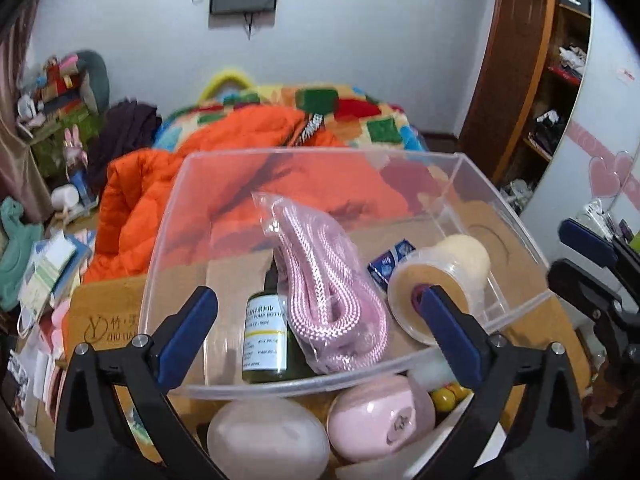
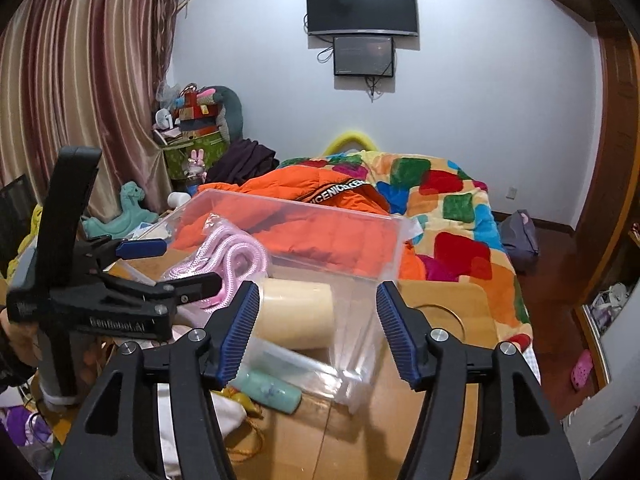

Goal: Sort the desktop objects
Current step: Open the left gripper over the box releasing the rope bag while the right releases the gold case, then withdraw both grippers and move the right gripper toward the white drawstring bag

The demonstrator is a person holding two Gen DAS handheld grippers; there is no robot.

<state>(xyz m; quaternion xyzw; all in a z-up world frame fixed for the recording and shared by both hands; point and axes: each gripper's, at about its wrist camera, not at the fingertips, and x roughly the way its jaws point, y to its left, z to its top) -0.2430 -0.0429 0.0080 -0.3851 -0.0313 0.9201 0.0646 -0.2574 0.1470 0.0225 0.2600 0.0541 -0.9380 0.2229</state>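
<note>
Nearest item: left gripper [image 1: 320, 312] — blue pads spread wide, grasping nothing, poised over the near rim of the clear bin [image 1: 280, 390].
Right gripper [image 2: 316, 328]: released as well, pads well apart, nothing between them; aimed at the bin's right end wall.
Landmark: clear bin, standing on the wooden worktop [image 2: 440, 360]; all places below are given from it.
Inside bin, centre: pink rope [image 1: 324, 300] in a plastic bag, lying along the bin.
Inside bin, left of rope: dark pump bottle [image 1: 266, 340] with a white label, touching the bag.
Inside bin, right end: tape roll [image 1: 436, 280] on its side; a small blue box [image 1: 390, 260] just behind it.
Outside bin, near side: two pale pink egg-shaped cases [image 1: 380, 416], side by side against the front wall; small coloured beads [image 1: 448, 394] just to their right.
Outside bin, near right corner: mint-green bottle [image 2: 268, 390] lying on the worktop beside white cloth [image 2: 224, 412].
Progress (judgement): partly sorted — four things binned, at least the cases, beads and green bottle left outside.
Next (judgement): either gripper is free to pick up a loose item.
</note>
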